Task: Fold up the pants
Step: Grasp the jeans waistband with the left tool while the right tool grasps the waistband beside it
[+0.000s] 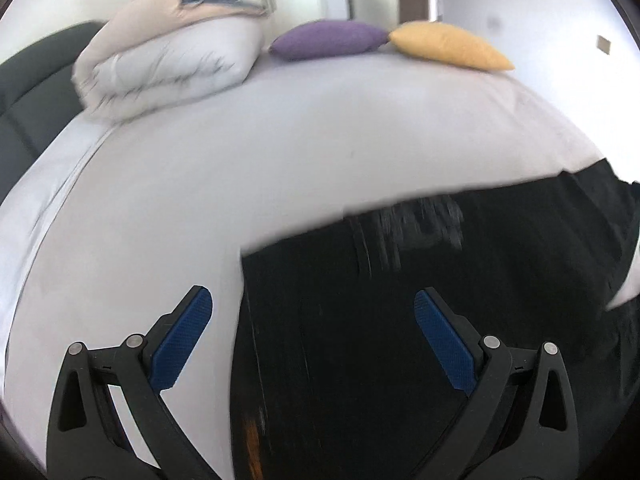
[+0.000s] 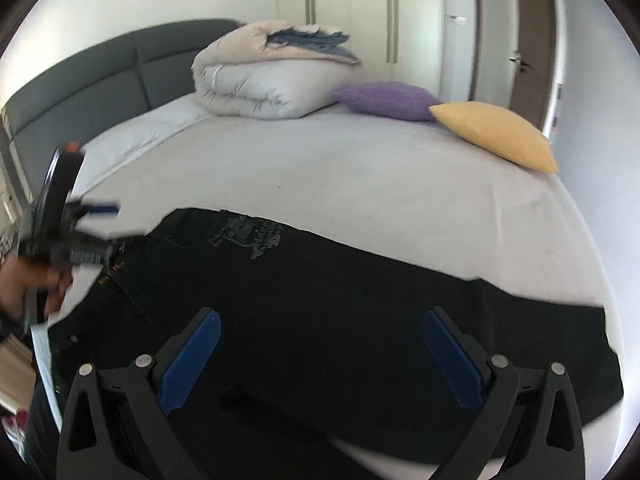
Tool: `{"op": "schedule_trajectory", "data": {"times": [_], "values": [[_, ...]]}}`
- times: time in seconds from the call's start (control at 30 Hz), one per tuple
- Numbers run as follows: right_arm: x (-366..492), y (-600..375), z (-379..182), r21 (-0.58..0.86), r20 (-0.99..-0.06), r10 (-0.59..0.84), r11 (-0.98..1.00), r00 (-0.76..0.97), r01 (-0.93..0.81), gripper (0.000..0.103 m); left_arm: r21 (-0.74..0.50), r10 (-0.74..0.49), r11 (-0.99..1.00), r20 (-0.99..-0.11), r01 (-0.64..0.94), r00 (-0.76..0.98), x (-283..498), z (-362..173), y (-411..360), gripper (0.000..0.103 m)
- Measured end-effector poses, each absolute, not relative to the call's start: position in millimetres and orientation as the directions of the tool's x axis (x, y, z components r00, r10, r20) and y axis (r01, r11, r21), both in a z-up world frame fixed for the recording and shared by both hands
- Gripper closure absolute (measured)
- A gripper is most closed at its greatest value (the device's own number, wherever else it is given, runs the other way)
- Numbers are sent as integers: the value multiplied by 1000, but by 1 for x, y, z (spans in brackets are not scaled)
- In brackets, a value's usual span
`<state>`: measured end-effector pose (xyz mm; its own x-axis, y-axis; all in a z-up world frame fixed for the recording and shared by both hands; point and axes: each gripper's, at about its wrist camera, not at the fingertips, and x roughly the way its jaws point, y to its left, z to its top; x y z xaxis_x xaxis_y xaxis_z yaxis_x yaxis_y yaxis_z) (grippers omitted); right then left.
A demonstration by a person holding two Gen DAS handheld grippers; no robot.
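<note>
Black pants (image 2: 360,320) lay spread flat across the near part of the bed (image 2: 360,184), waistband toward the left edge, legs running off toward the right edge. Bore a pale printed graphic (image 2: 246,236) near the far hem of the fabric. Showed some orange stitching by the waist, too blurred to read further.

Right tongs (image 2: 320,344) hovered wide apart just above the dark cloth, blue pads (image 2: 192,360) bare, nothing between them. Left tongs (image 1: 312,328) likewise gaped wide, straddling the left border of the pants (image 1: 400,340), one pad over the sheet, the other over the fabric, gripping nothing. Seen from the right camera as a smeared dark shape (image 2: 68,236) at the waist end, held in a hand (image 2: 24,288).

Farther back, near the grey headboard (image 2: 100,72), sat a folded duvet (image 2: 272,84). Beside it along the far edge, a purple cushion (image 2: 388,100) touched a yellow cushion (image 2: 496,132). Behind those, wardrobe doors (image 2: 360,12) and a room door (image 2: 532,40).
</note>
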<state>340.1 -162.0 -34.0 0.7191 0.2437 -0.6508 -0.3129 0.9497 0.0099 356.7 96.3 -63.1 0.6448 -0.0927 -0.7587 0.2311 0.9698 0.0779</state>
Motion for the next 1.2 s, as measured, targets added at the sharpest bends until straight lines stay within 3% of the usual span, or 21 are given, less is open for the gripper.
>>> {"op": "schedule_trajectory", "data": {"times": [0.1, 0.23, 0.43, 0.6, 0.77, 0.83, 0.9, 1.07, 1.13, 1.2], "values": [[370, -170, -45, 34, -682, 298, 925, 668, -378, 1, 33, -183, 946, -768, 323, 614, 399, -67, 101, 1], [406, -170, -54, 12, -720, 314, 897, 619, -441, 14, 43, -247, 879, -811, 474, 531, 444, -80, 95, 8], [453, -170, -65, 35, -762, 362, 851, 537, -525, 26, -51, -337, 751, -887, 659, 316, 476, -108, 78, 17], [479, -156, -77, 25, -805, 378, 791, 457, -611, 27, -120, -341, 726, -918, 677, 203, 508, -129, 81, 34], [498, -140, -90, 33, -841, 374, 755, 390, -655, 39, -137, -339, 725, -924, 675, 176, 532, -134, 86, 34], [503, -133, -93, 32, -849, 372, 744, 374, -667, 52, -131, -324, 728, -931, 672, 170, 538, -135, 88, 34], [508, -127, -95, 34, -856, 372, 734, 359, -679, 56, -132, -313, 733, -936, 668, 159, 546, -136, 88, 33], [526, -115, -100, 51, -869, 371, 724, 327, -688, 58, -81, -261, 720, -952, 690, 160, 557, -138, 80, 36], [536, -111, -101, 70, -871, 373, 737, 318, -673, 58, -64, -249, 714, -954, 697, 167, 559, -138, 77, 40], [543, -107, -102, 82, -872, 379, 737, 310, -671, 58, -70, -259, 701, -952, 710, 162, 553, -137, 72, 61]]}}
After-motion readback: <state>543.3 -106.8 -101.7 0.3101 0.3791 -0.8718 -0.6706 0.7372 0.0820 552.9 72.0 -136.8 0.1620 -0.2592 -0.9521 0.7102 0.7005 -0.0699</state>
